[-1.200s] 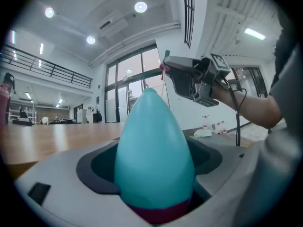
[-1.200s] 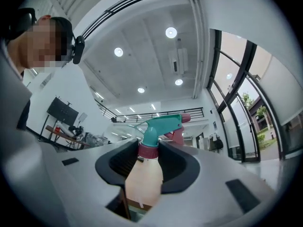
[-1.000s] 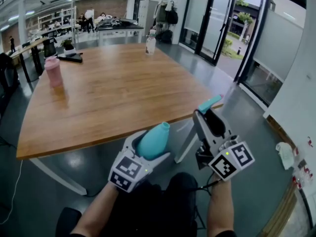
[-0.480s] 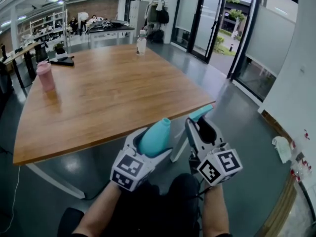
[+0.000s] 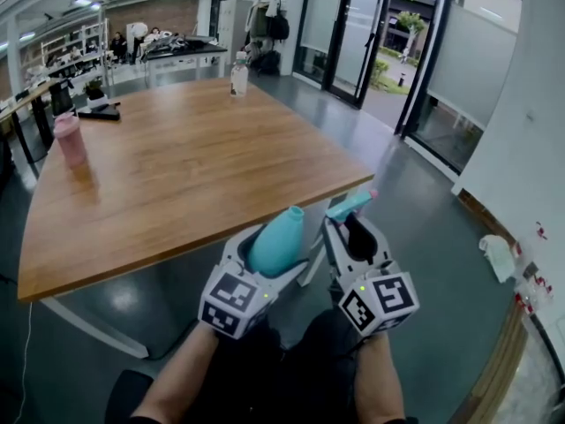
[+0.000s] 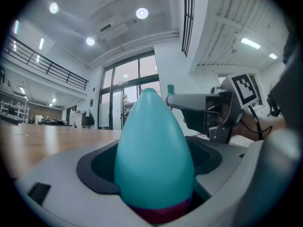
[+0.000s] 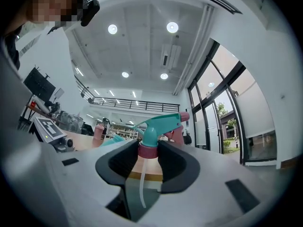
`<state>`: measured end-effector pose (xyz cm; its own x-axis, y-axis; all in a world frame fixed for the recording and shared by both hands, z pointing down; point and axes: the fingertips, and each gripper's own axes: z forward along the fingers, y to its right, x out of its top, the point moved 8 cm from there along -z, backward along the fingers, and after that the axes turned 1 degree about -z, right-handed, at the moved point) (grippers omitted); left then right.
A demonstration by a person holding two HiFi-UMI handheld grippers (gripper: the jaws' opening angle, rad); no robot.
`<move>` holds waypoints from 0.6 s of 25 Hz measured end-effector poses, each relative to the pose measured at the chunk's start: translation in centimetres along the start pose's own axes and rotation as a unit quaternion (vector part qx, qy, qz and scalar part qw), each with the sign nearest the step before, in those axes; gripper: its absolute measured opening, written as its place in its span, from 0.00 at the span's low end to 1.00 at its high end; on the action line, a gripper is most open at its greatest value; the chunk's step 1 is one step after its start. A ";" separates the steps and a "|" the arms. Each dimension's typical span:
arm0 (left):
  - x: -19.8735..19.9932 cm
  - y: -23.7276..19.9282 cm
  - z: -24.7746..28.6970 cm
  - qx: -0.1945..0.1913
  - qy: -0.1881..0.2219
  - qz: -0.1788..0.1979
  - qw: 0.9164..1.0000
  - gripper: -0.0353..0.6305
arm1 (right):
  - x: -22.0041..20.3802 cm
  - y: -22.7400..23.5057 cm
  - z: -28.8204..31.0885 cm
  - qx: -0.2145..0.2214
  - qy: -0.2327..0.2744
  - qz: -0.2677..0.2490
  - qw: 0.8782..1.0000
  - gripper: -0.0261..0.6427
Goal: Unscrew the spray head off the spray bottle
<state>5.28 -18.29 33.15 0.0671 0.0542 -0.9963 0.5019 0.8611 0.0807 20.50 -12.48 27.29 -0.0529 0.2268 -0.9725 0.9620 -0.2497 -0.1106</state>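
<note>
A teal egg-shaped spray bottle [image 5: 276, 239] with a magenta base sits between the jaws of my left gripper [image 5: 275, 254], which is shut on it; it fills the left gripper view [image 6: 154, 155], neck pointing away. The spray head [image 5: 350, 205] is off the bottle. My right gripper [image 5: 350, 230] is shut on its pink collar [image 7: 147, 151], with the teal trigger body [image 7: 160, 124] above the jaws and the thin dip tube [image 7: 141, 183] hanging below. Both grippers are held close side by side over the person's lap, short of the table's near edge.
The wooden table [image 5: 177, 166] lies ahead, with a pink tumbler [image 5: 68, 140] at its left, a clear water bottle [image 5: 238, 73] at the far edge and a dark object [image 5: 97, 111] at far left. Glass doors stand on the right; a white item [image 5: 499, 256] lies on the floor.
My right gripper has sunk and come left with the spray head, closer to the left gripper. The left gripper has shifted slightly, with the bottle still in it.
</note>
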 end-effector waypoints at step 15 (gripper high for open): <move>-0.3 0.7 0.6 -0.009 -0.002 -0.003 1.000 0.70 | -0.7 0.6 -0.8 -0.019 -0.009 0.002 1.000 0.25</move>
<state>6.11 -17.96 33.50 0.0684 0.0476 -0.9965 0.4870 0.8702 0.0750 21.31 -12.00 28.03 -0.0536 0.2093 -0.9764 0.9715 -0.2150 -0.0995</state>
